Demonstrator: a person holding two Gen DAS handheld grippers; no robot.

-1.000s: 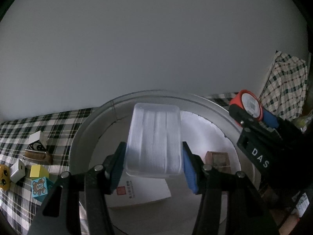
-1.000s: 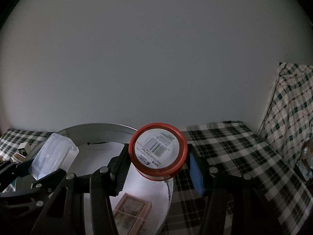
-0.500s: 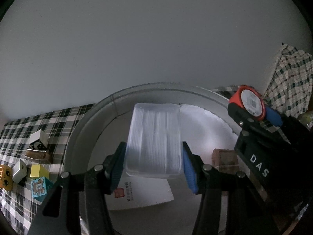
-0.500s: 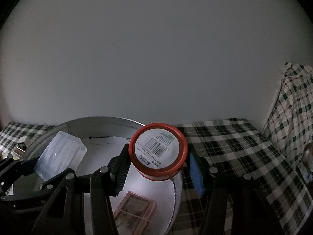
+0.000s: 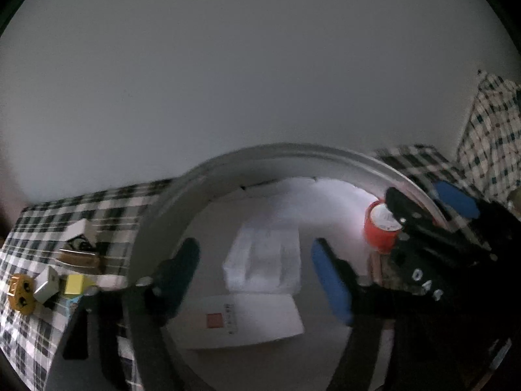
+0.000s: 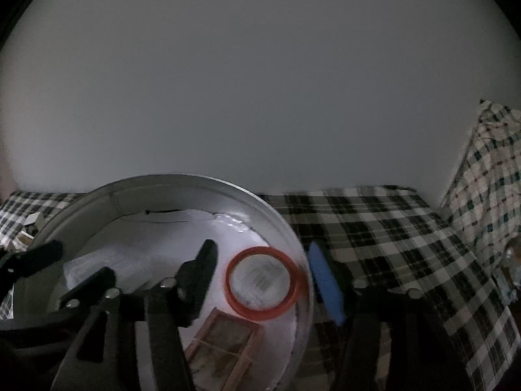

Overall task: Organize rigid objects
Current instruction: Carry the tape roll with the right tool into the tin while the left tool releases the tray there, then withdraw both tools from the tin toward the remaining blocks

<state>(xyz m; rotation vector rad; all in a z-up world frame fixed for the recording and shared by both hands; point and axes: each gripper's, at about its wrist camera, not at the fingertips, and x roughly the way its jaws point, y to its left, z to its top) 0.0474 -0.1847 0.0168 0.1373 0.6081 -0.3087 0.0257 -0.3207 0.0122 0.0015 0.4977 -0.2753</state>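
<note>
A round metal tub (image 5: 162, 215) stands on the checked cloth; its rim also shows in the right wrist view (image 6: 286, 224). My left gripper (image 5: 257, 270) is open above the tub, and the clear plastic box (image 5: 263, 260) lies free inside it below the fingers. My right gripper (image 6: 263, 273) is open too, and the red-rimmed round container (image 6: 260, 282) sits loose in the tub beneath it; it also shows in the left wrist view (image 5: 381, 231). A white card with a red square (image 5: 247, 319) and a wooden frame (image 6: 221, 342) lie in the tub.
Left of the tub on the cloth lie small items: a yellow block (image 5: 76, 285), a grey block (image 5: 47, 285), a yellow toy face (image 5: 21, 293), a white cube (image 5: 78, 231) and a brown tray (image 5: 79, 257). A checked cloth (image 6: 488, 176) hangs at right.
Both grippers have opened. The clear box dropped from the left gripper and the red-rimmed container from the right gripper; both now lie in the tub.
</note>
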